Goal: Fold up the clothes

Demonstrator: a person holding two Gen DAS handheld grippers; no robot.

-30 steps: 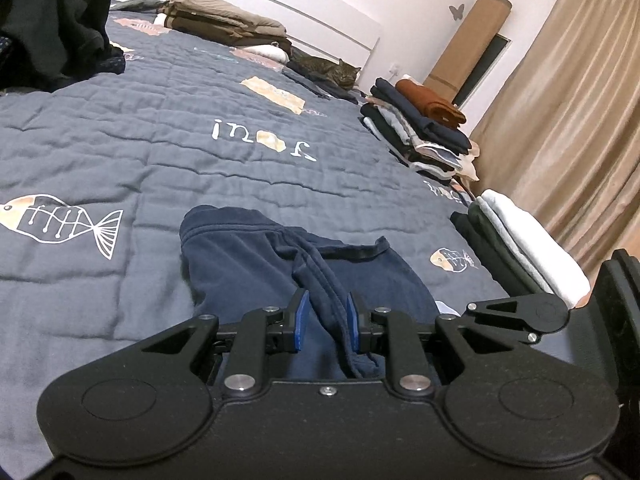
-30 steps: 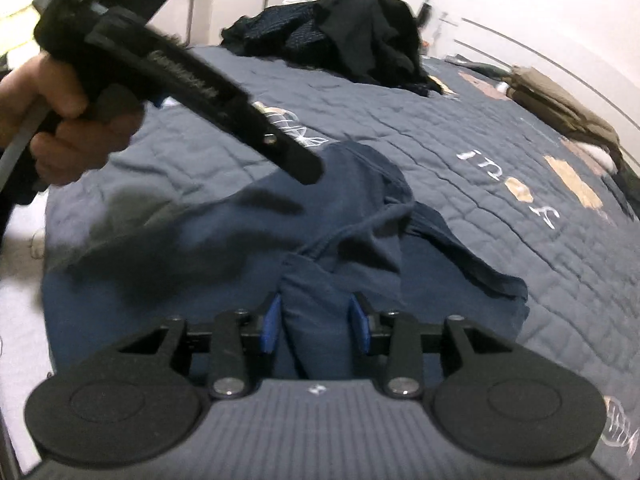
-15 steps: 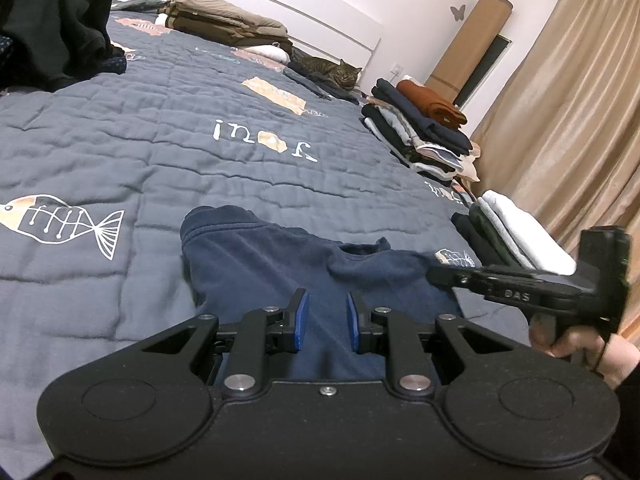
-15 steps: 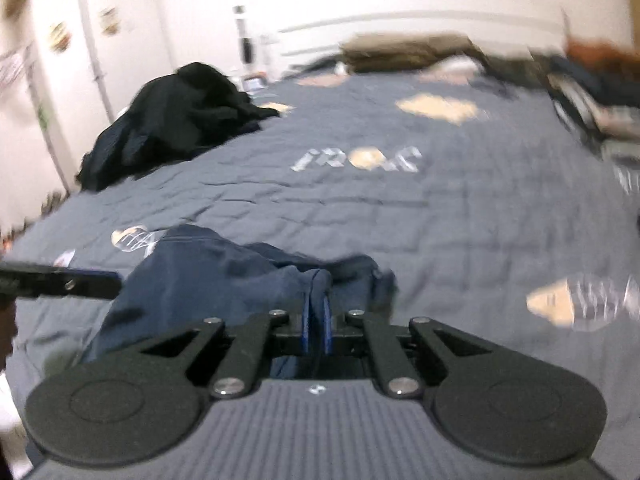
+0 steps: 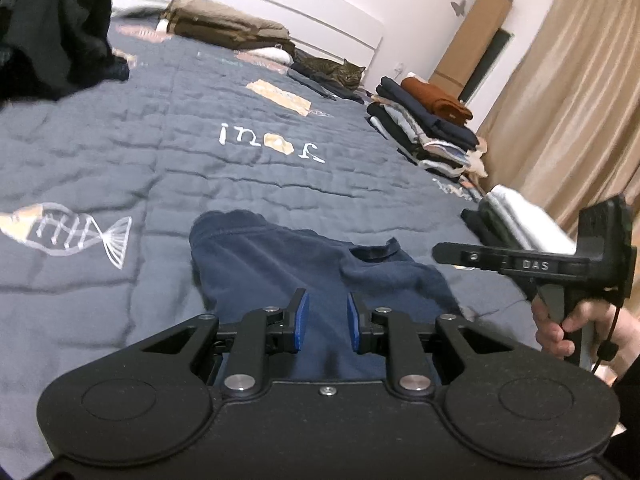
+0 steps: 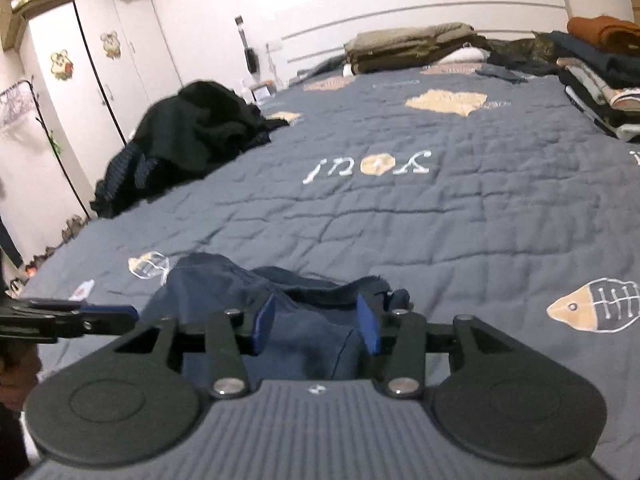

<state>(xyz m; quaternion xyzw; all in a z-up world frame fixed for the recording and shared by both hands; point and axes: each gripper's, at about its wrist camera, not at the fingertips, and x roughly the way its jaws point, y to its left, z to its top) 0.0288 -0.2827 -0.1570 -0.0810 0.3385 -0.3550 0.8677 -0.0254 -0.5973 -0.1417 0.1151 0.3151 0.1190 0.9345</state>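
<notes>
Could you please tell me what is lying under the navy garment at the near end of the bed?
The navy garment lies straight on the grey quilted bedspread, partly overlapping a printed fish motif. Whatever the cloth covers beyond that motif cannot be seen.

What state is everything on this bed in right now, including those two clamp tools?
Navy shirt: spread on the quilt, partly folded.
Left gripper: jaws slightly apart over the shirt.
Right gripper: jaws opening, shirt between them.
Black clothes pile: unfolded heap.
Stack by the curtain: folded.
Cat: lying down.
</notes>
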